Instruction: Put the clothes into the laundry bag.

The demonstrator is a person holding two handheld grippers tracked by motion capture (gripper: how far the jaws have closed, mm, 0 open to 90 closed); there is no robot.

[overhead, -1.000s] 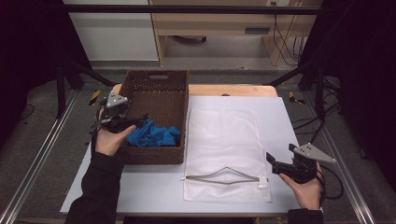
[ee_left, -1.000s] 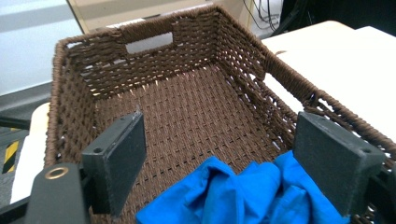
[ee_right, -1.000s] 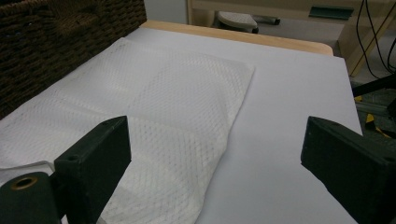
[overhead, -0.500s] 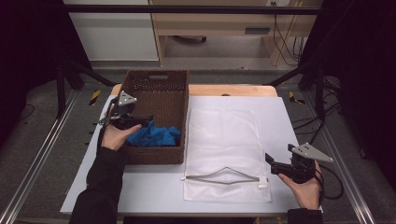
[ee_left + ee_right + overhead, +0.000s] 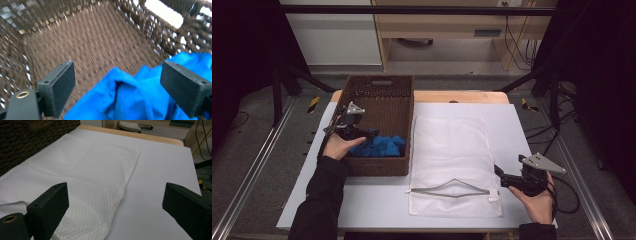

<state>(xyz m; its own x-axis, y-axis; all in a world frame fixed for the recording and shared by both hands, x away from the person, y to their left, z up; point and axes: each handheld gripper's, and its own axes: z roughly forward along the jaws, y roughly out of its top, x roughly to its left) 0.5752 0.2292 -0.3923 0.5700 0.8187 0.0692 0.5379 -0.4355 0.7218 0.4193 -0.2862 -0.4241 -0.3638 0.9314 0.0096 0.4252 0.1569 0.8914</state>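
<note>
Down into the basket (image 5: 382, 95) has gone my left gripper (image 5: 117, 85), jaws just opening, spread over the blue cloth (image 5: 130, 97), perhaps not touching. Right gripper (image 5: 115, 212) gapes beside the mesh bag (image 5: 452, 150) on the bench (image 5: 377, 200).

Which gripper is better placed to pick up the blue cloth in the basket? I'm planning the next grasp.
Left. The left gripper is inside the wicker basket, jaws open astride the blue cloth. The right gripper sits by the mesh bag.
</note>
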